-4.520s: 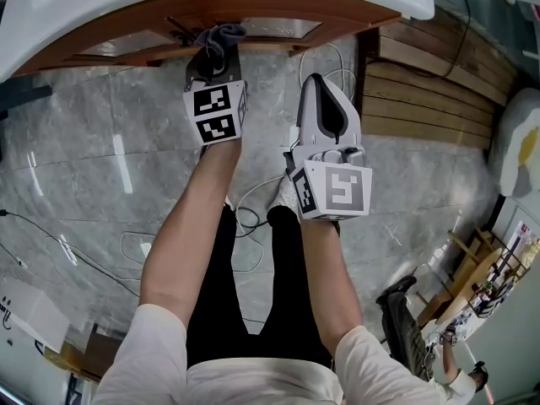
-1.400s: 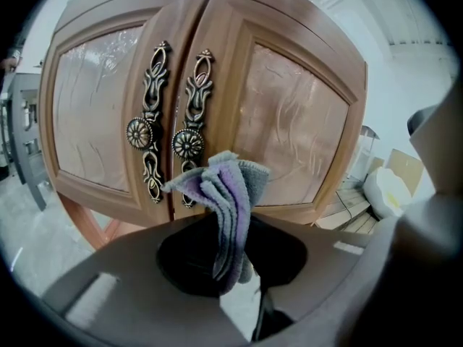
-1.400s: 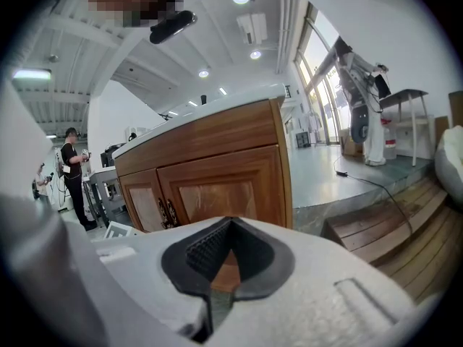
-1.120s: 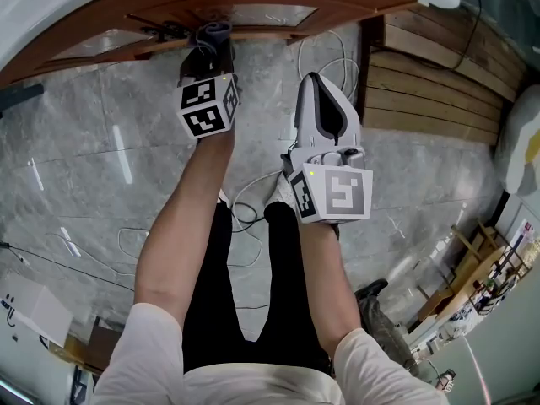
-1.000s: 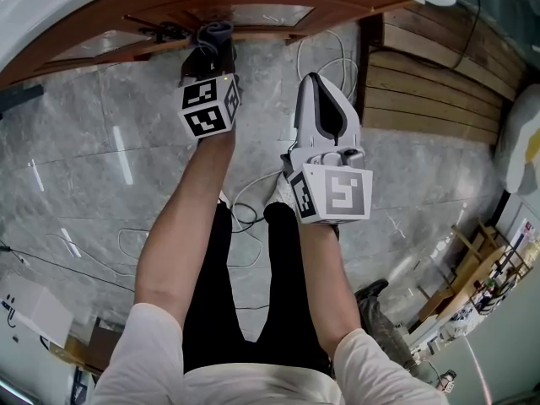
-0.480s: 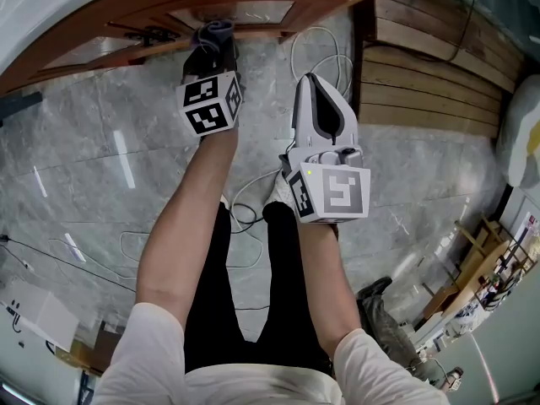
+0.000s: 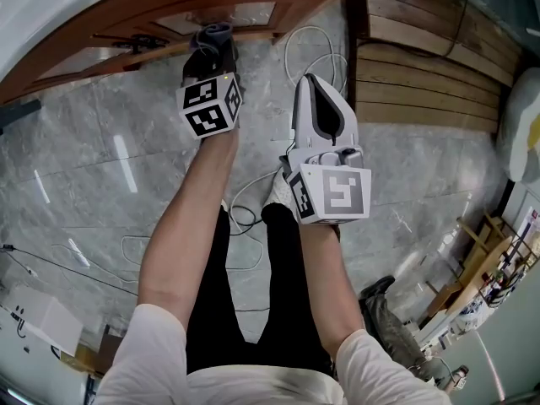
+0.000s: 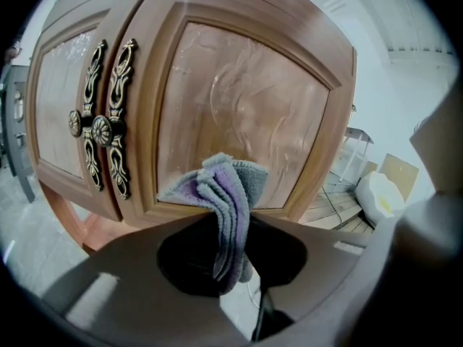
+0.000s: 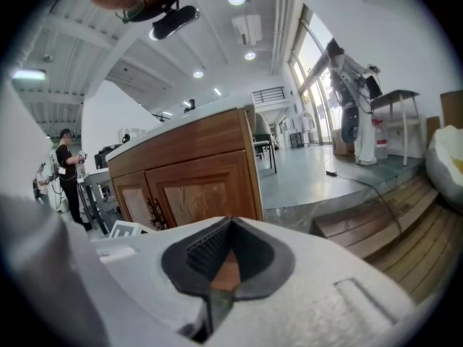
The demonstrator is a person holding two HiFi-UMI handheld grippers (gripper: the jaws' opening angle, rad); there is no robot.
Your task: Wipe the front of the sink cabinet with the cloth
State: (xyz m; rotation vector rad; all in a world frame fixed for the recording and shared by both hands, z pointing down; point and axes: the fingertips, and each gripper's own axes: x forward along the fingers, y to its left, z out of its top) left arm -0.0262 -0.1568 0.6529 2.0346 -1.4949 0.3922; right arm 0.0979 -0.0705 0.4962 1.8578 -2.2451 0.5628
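The brown wooden sink cabinet point(image 7: 169, 7) runs along the top of the head view. My left gripper point(image 7: 211, 51) is shut on a folded grey-purple cloth point(image 7: 213, 34), whose end rests against the cabinet front. In the left gripper view the cloth point(image 8: 226, 194) sticks up from the left gripper point(image 8: 226, 221) against the lower edge of the right door panel point(image 8: 246, 107), to the right of the ornate dark handles point(image 8: 98, 130). My right gripper point(image 7: 314, 81) hangs back over the floor, away from the cabinet. The right gripper point(image 9: 230, 223) is shut with nothing in it.
A wooden slatted platform point(image 7: 422, 66) lies to the right of the cabinet. White cables point(image 7: 308, 45) loop over the grey marble floor point(image 7: 84, 167). A white and yellow object point(image 7: 521, 133) sits at the far right. A cardboard box point(image 7: 38, 319) stands at lower left.
The left gripper with the cloth has slid to the right along the cabinet front, away from the door handles. The right gripper has stayed where it was, still shut.
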